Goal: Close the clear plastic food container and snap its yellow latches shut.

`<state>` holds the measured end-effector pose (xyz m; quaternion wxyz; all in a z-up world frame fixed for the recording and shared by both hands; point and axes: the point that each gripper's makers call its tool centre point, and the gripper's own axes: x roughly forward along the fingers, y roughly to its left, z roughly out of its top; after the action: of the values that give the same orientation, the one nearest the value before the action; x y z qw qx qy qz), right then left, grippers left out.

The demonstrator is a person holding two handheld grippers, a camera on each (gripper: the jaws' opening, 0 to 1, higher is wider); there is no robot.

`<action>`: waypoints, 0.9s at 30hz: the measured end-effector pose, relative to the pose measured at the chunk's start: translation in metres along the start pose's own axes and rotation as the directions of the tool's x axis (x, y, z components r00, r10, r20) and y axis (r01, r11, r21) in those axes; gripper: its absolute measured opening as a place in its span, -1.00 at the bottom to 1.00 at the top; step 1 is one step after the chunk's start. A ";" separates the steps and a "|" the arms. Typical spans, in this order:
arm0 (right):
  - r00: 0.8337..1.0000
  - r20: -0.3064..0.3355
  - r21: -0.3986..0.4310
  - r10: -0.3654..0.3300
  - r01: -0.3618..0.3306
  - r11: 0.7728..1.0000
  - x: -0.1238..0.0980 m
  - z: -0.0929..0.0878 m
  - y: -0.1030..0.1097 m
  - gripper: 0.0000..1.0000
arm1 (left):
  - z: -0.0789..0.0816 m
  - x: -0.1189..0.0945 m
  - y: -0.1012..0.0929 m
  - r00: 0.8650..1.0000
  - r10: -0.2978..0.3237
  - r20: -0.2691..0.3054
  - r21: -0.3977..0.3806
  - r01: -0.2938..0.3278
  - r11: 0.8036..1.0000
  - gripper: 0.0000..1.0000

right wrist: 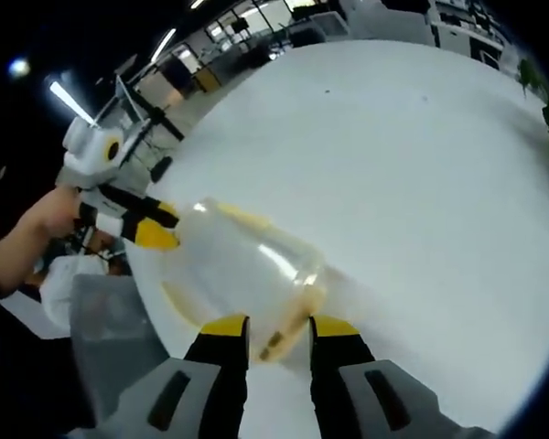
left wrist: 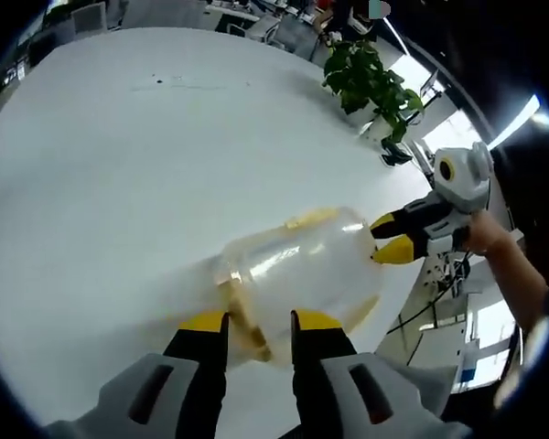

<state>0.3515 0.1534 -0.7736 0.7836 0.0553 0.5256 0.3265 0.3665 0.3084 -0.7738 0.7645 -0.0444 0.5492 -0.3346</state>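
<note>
White surface (left wrist: 119, 165) carries the clear container (left wrist: 302, 274) near its edge. Left gripper (left wrist: 259, 322) and right gripper (right wrist: 277, 327) bracket opposite ends, fingers apart, touching the yellow latches (right wrist: 288, 329). Judged step: latching; next, press each latch home.

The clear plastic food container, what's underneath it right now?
The clear plastic food container with yellow latches sits on the round white table. Through its clear walls, white tabletop shows. Nothing visible inside, though glare blurs parts. Both tongs flank it.
</note>
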 end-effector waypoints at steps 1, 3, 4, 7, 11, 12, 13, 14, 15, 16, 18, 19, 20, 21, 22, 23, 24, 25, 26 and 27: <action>1.000 0.004 0.001 0.001 -0.001 1.000 0.000 0.000 0.000 -0.53 | 0.000 0.000 -0.001 1.000 0.000 0.003 -0.006 0.000 1.000 -0.50; 1.000 0.010 0.005 0.004 -0.004 1.000 0.000 0.000 0.000 -0.53 | 0.000 0.000 -0.001 1.000 -0.002 0.002 -0.015 0.002 1.000 -0.50; 1.000 0.009 0.010 0.005 -0.005 1.000 0.000 0.000 0.000 -0.54 | 0.000 0.000 -0.001 1.000 -0.004 0.000 -0.026 0.004 1.000 -0.50; 1.000 0.004 0.010 0.004 -0.004 1.000 0.001 0.000 0.000 -0.54 | 0.000 0.002 0.002 1.000 -0.017 -0.005 -0.042 0.017 0.999 -0.50; 1.000 -0.011 0.008 0.000 0.000 1.000 0.001 0.000 0.001 -0.55 | -0.001 0.002 0.001 1.000 -0.027 0.003 -0.085 0.027 0.996 -0.51; 1.000 -0.016 0.004 -0.004 0.004 1.000 0.001 0.001 0.001 -0.56 | -0.001 0.002 0.001 1.000 -0.026 0.006 -0.086 0.026 0.996 -0.51; 1.000 -0.016 0.001 -0.009 0.009 1.000 0.001 0.000 0.001 -0.56 | -0.001 0.002 -0.001 1.000 -0.026 0.008 -0.087 0.026 0.996 -0.51; 1.000 -0.017 0.006 -0.013 0.013 1.000 0.001 0.000 0.002 -0.57 | -0.002 0.002 -0.001 1.000 -0.026 0.010 -0.089 0.027 0.996 -0.51; 1.000 -0.017 0.005 -0.016 0.016 1.000 0.001 0.000 0.003 -0.57 | -0.002 0.001 -0.002 1.000 -0.027 0.009 -0.090 0.028 0.996 -0.51; 1.000 -0.016 0.001 -0.018 0.018 1.000 0.001 0.000 0.003 -0.58 | -0.002 0.001 -0.002 1.000 -0.030 0.007 -0.093 0.031 0.995 -0.51; 1.000 -0.018 -0.005 -0.020 0.019 1.000 0.001 0.000 0.002 -0.59 | -0.002 0.002 -0.002 0.999 -0.034 0.003 -0.095 0.034 0.995 -0.52; 1.000 -0.020 -0.003 -0.019 0.019 1.000 0.001 0.000 0.002 -0.59 | -0.002 0.002 -0.002 0.999 -0.037 0.002 -0.097 0.037 0.995 -0.52; 1.000 -0.022 -0.004 -0.017 0.017 1.000 0.001 0.000 0.002 -0.59 | -0.001 0.003 -0.002 0.999 -0.036 0.002 -0.095 0.036 0.995 -0.52; 1.000 -0.025 0.000 -0.015 0.015 1.000 0.001 0.000 0.001 -0.60 | -0.001 0.003 -0.002 0.999 -0.035 0.000 -0.097 0.035 0.995 -0.52; 1.000 -0.025 0.003 -0.010 0.010 1.000 0.001 0.000 0.002 -0.60 | 0.002 0.005 -0.010 0.997 -0.080 0.020 -0.092 0.081 0.992 -0.53; 0.999 -0.033 0.003 -0.014 0.014 1.000 0.002 -0.001 0.003 -0.61 | -0.004 0.008 -0.006 0.999 -0.050 0.012 -0.118 0.051 0.992 -0.52; 0.999 -0.039 0.000 -0.016 0.016 1.000 0.001 -0.002 0.004 -0.61 | -0.006 0.008 -0.003 0.999 -0.040 0.010 -0.117 0.041 0.992 -0.51; 0.999 -0.035 -0.002 -0.021 0.021 1.000 0.001 -0.002 0.004 -0.62 | -0.005 0.007 -0.003 0.999 -0.030 0.030 -0.127 0.034 0.991 -0.51; 0.999 -0.033 -0.001 -0.023 0.023 1.000 0.001 -0.002 0.004 -0.62 | -0.009 0.006 -0.002 0.999 -0.036 0.023 -0.117 0.038 0.992 -0.52; 0.999 -0.034 0.012 -0.020 0.020 1.000 0.001 -0.003 0.005 -0.64 | -0.008 0.006 -0.001 0.999 -0.034 0.032 -0.115 0.038 0.993 -0.52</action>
<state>0.3471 0.1570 -0.7732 0.7774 0.0493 0.5414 0.3163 0.3599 0.3062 -0.7814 0.7625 -0.1034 0.5555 -0.3153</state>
